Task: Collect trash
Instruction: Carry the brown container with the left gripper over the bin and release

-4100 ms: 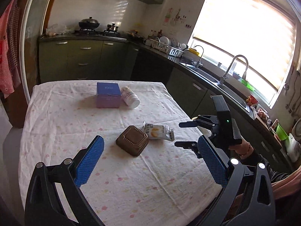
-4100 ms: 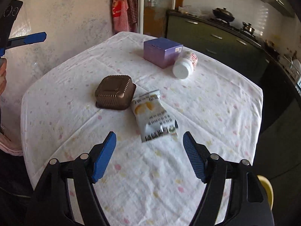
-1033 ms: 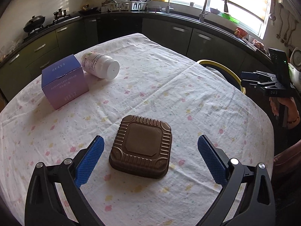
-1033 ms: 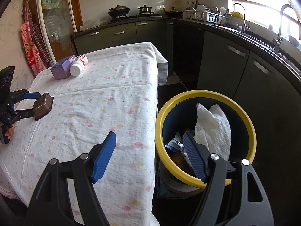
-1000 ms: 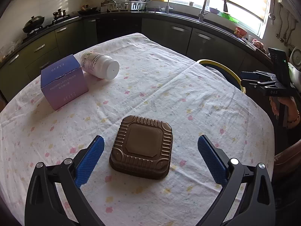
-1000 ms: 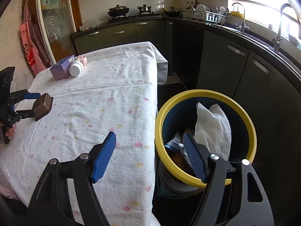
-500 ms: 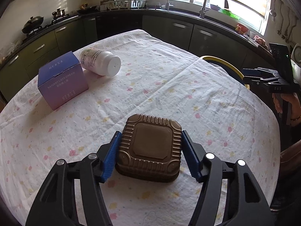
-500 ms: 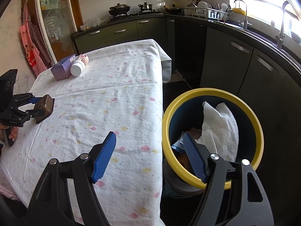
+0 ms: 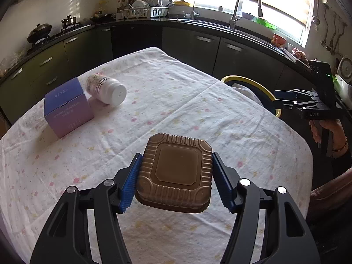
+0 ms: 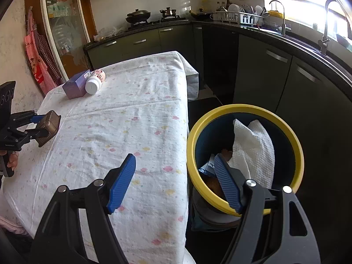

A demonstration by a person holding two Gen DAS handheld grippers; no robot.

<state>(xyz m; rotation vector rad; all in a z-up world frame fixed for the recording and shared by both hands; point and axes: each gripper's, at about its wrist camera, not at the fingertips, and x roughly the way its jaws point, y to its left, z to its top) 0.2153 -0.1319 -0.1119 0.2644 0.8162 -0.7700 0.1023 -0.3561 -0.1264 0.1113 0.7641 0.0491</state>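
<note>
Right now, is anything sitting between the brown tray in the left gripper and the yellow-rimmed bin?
Nothing visible. The brown tray hangs above bare tablecloth toward the bin; the purple box and white bottle lie off to one side.

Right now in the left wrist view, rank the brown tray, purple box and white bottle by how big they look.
1. Brown tray, though it is nearest the camera.
2. Purple box.
3. White bottle.

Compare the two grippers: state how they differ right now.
The left gripper is shut on the brown ribbed tray; the right gripper stands open with nothing between its pads. The left one holds its load above the flowered tablecloth; the right one hangs by the yellow-rimmed bin. Both have blue ribbed pads on black frames.
</note>
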